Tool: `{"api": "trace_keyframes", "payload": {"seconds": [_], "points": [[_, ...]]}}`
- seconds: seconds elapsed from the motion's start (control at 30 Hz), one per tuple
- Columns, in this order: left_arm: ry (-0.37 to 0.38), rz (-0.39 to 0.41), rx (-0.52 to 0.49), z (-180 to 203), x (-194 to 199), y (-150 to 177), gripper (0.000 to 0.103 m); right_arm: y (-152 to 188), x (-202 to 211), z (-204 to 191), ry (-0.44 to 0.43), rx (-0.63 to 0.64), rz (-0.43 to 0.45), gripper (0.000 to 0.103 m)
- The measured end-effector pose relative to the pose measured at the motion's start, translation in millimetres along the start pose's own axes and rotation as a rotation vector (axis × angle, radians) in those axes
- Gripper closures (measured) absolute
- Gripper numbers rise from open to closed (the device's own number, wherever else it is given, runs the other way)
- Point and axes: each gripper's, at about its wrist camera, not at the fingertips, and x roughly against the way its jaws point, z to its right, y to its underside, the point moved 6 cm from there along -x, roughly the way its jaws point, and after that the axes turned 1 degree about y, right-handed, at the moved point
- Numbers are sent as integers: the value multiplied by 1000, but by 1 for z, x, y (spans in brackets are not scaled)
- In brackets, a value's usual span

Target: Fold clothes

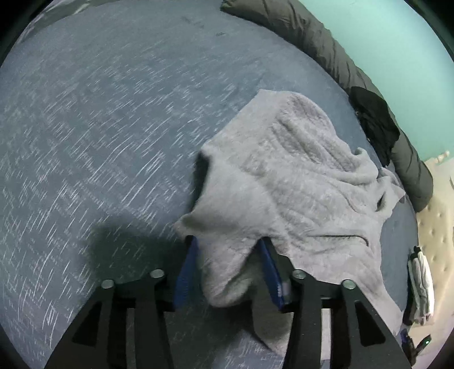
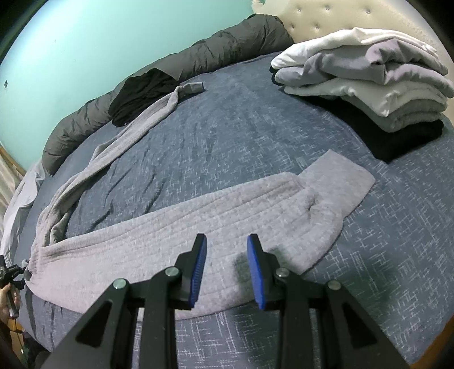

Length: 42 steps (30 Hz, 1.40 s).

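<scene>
A grey knitted sweater (image 2: 198, 210) lies spread on the blue bedspread (image 2: 255, 127), one sleeve (image 2: 136, 130) trailing toward the far side. In the left wrist view a bunched end of the sweater (image 1: 283, 176) drapes over my left gripper (image 1: 227, 239). Its blue pads (image 1: 187, 269) stand apart with a loose fold hanging between them, not pinched. My right gripper (image 2: 227, 237) hovers over the sweater's near part, jaws apart and nothing between them. A person's hand (image 2: 5, 298) shows at the left edge of the right wrist view.
A stack of folded white, grey and black clothes (image 2: 369, 79) sits at the back right by the tufted headboard (image 2: 326, 17). A rolled dark grey duvet (image 2: 198, 56) lines the far edge against the green wall, with a black garment (image 2: 142, 90) on it.
</scene>
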Motion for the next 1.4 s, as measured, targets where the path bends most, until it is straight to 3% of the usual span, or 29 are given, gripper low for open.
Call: {"api": "trace_keyframes", "payload": {"seconds": [0.27,0.47,0.57,0.77,1.0,1.07,1.23,1.4], "points": [[70,-12,39,-11,3,5,46,4,-4,-8,-20,-6,-8,74],[97,21,-11,1,7,5,86,-1,2,-10,-18,4,-1,74],[101,54,-35,7,18,3,92,-5,8,-11,-23,-9,11,74],[95,151,-47,8,78,-11,94,-9,20,-19,-50,-3,31,74],[89,208,-48,-2,144,-12,94,-12,32,-29,-98,-1,44,74],[82,193,-38,-7,142,-8,94,-12,37,-32,-104,9,41,74],[59,55,54,-27,96,15,90,-11,50,-38,-112,51,27,74],[33,72,44,-27,98,17,82,-12,70,-51,-97,119,28,74]]}}
